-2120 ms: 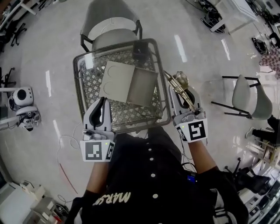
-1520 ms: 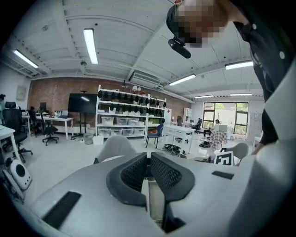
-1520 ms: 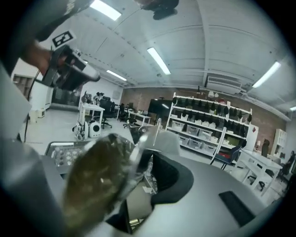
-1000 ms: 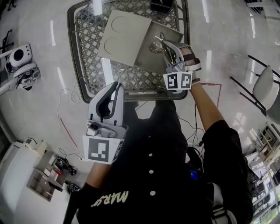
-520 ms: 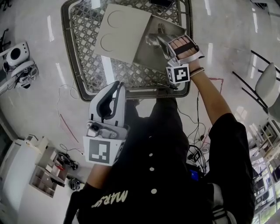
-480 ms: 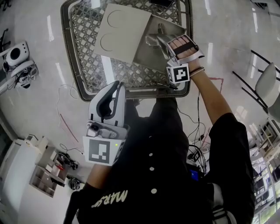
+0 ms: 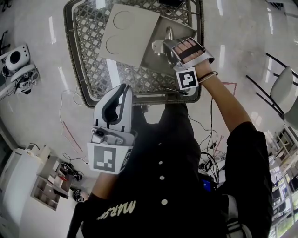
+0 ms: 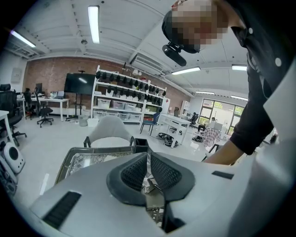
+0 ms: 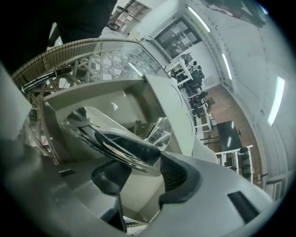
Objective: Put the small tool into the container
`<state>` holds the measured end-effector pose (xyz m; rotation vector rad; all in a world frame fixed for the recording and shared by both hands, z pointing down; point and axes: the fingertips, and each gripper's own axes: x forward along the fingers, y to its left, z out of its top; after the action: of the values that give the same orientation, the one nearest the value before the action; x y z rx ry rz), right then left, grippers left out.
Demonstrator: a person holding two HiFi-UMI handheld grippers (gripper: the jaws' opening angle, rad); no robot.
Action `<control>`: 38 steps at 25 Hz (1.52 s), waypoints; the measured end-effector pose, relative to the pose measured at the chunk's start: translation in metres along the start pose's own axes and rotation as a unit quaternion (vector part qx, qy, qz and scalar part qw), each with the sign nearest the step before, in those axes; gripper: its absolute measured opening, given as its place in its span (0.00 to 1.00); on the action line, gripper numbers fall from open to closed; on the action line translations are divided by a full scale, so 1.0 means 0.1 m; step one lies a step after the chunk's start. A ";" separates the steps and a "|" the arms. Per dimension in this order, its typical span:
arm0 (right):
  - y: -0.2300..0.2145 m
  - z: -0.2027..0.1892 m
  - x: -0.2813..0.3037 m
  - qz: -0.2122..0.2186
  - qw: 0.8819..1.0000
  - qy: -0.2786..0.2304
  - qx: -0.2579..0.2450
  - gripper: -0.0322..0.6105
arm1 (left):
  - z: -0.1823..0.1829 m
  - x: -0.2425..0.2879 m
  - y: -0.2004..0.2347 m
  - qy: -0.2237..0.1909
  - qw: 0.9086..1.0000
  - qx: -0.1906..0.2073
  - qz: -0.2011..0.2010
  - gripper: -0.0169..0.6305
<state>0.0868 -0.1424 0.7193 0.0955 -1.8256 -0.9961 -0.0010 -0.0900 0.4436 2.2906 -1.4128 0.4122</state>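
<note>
A beige open container (image 7: 160, 62) lies on the glass-topped wicker table (image 7: 77, 56), its flat lid (image 7: 128, 32) with two round marks folded out to the left. My right gripper (image 7: 166, 45) hovers over the container's inside. Its jaws are opening, and the shiny metal tool (image 7: 157, 45) sits loosely between their tips. In the right gripper view the tool (image 9: 115, 139) lies across the gap of the right gripper (image 9: 143, 173), above the container wall (image 9: 106, 99), without the pads pressing on it. My left gripper (image 7: 111, 109) stays shut near my body, off the table's near edge.
A small metal piece (image 7: 168, 32) lies inside the container. A black pen (image 7: 177, 91) rests on the table's near rim and a black box (image 7: 170, 3) stands at the far edge. A white device (image 7: 16, 65) and cables are on the floor at the left, a chair (image 7: 281, 90) at the right.
My right gripper carried the tool from the table's right side to above the container, tipped downward, and its jaws have widened. The left gripper has hardly moved.
</note>
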 end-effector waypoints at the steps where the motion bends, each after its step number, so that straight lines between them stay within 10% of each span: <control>1: 0.00 0.02 0.00 0.010 1.000 -0.001 0.005 0.38 | 0.01 -0.01 0.00 -0.001 1.000 0.000 0.000 0.10; 12: 0.04 0.06 -0.10 0.082 0.996 0.017 -0.022 0.43 | 0.06 -0.07 -0.01 -0.011 1.000 -0.002 0.002 0.10; 24: -0.67 0.13 -0.70 -0.040 0.990 -0.013 0.138 0.07 | 0.26 -0.23 -0.01 -0.044 0.999 0.022 0.001 0.10; 28: -1.28 0.07 -1.28 -0.112 0.942 -0.037 0.314 0.07 | 0.52 -0.38 0.02 -0.071 0.997 0.041 0.002 0.10; 38: -2.50 0.13 -3.08 -0.282 0.752 -0.173 0.570 0.07 | 1.07 -0.87 0.13 -0.133 0.988 0.080 0.015 0.10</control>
<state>0.1361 -0.1521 0.3258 1.3502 -2.5886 -0.0843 -0.0476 -0.0810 0.3131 2.5339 -1.5926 0.2422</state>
